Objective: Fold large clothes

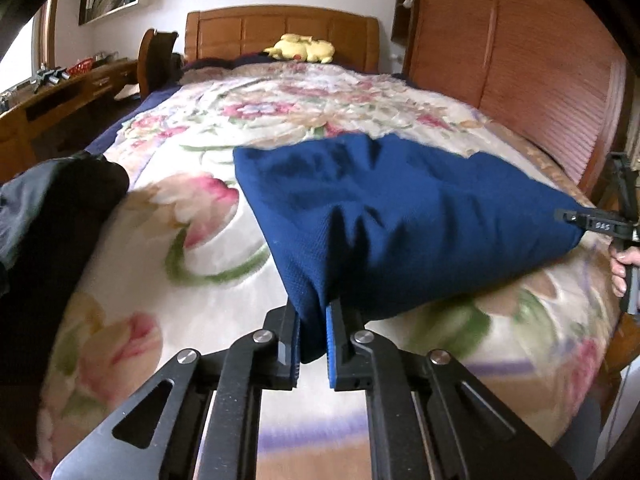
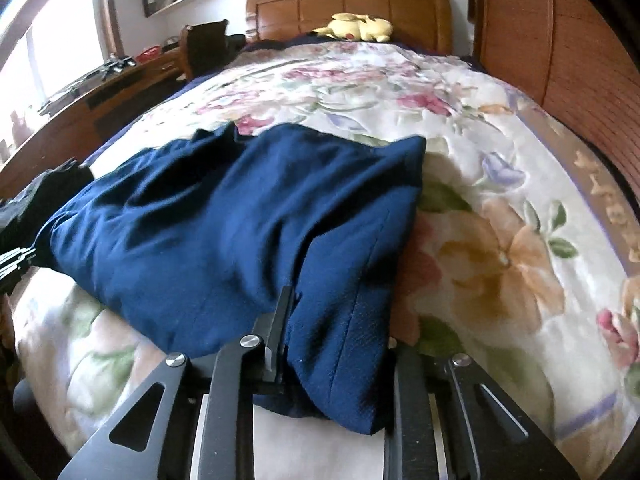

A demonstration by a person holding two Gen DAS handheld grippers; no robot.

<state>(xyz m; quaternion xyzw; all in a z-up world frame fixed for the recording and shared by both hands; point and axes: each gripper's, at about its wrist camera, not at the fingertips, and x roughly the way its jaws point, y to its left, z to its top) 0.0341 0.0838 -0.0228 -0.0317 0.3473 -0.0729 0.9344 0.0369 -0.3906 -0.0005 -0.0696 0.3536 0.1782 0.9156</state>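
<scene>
Navy garment [image 1: 400, 216] pinched in left gripper [image 1: 314, 344] and right gripper [image 2: 332, 344] above floral bedspread [image 1: 180, 240]

Daylight enters from the window [image 2: 48, 52] at ten o'clock and burns it out white. The floral blanket [image 1: 192, 248] is bright but smeared by motion blur near the camera. Fisheye bending curves the wardrobe [image 1: 520, 60], with dark corners.
</scene>
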